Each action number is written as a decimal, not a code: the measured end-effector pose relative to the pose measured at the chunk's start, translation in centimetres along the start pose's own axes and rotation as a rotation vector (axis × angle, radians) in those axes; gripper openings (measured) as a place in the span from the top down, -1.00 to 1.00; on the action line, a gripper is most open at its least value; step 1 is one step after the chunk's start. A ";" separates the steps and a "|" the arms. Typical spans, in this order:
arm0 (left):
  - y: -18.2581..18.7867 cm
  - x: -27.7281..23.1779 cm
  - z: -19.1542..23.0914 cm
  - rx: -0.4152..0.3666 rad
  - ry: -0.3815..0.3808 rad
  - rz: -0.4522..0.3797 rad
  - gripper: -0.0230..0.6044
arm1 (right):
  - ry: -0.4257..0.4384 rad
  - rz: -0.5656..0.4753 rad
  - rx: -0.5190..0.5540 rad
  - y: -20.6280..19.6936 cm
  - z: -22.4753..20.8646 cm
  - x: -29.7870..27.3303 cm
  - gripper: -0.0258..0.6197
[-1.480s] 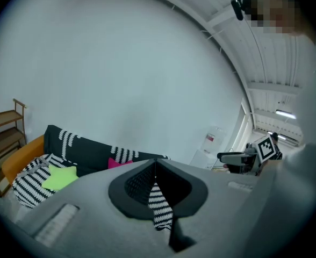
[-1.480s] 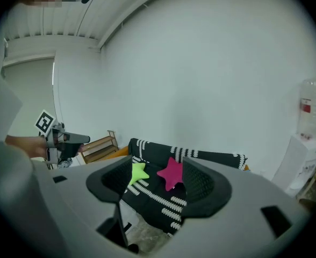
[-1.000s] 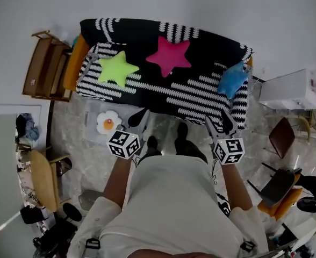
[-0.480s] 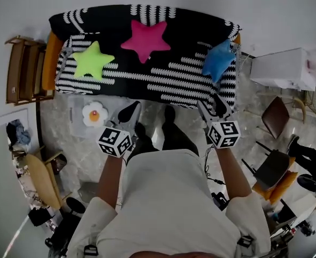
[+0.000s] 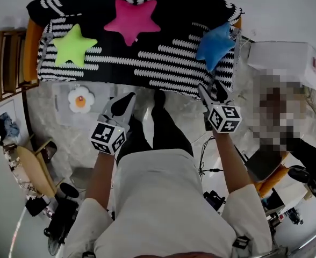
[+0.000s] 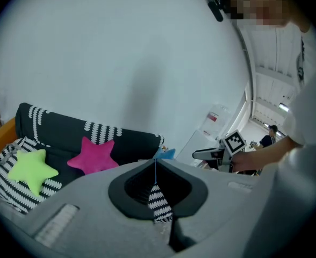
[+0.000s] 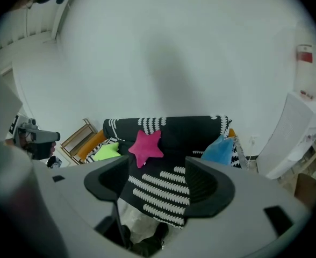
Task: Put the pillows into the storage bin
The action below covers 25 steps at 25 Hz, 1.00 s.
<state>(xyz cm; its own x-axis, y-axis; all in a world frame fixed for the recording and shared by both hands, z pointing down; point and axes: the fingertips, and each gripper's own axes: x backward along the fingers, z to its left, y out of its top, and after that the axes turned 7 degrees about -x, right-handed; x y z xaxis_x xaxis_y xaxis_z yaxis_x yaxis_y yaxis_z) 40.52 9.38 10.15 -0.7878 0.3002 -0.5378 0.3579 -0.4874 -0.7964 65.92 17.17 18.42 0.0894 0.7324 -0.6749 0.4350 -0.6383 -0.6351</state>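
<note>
Three pillows lie on the black-and-white striped sofa: a green star at the left, a pink star against the backrest, and a blue pillow at the right end. A clear storage bin stands on the floor in front of the sofa's left part, with a white flower pillow in it. My left gripper hovers shut and empty just short of the sofa's front edge. My right gripper hangs below the blue pillow. Its jaws are opening, with nothing between them.
A wooden shelf stands left of the sofa and a white cabinet to its right. Chairs and gear crowd the floor on both sides behind me. The person's legs stand between the grippers.
The person has stepped closer to the sofa, which now sits higher and further left in the head view. Both grippers have come nearer to its front edge, the right one towards the blue pillow.
</note>
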 end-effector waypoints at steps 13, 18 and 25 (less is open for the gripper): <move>-5.9 -8.8 1.8 0.040 -0.021 0.068 0.87 | -0.139 0.155 -0.098 -6.6 -11.8 -10.7 -0.11; -8.5 -11.5 1.8 0.049 -0.036 0.098 0.87 | -0.193 0.204 -0.118 -8.7 -15.9 -14.3 -0.13; -11.8 -14.7 2.6 0.061 -0.052 0.123 0.87 | -0.282 0.223 -0.167 -11.2 -21.4 -19.6 -0.19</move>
<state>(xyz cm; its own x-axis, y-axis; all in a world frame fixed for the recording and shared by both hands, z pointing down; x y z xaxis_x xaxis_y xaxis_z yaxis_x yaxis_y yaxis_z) 46.53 8.58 28.18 -0.7656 0.1931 -0.6137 0.4232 -0.5673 -0.7065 78.48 15.01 46.81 -0.0414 0.4714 -0.8809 0.5742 -0.7103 -0.4071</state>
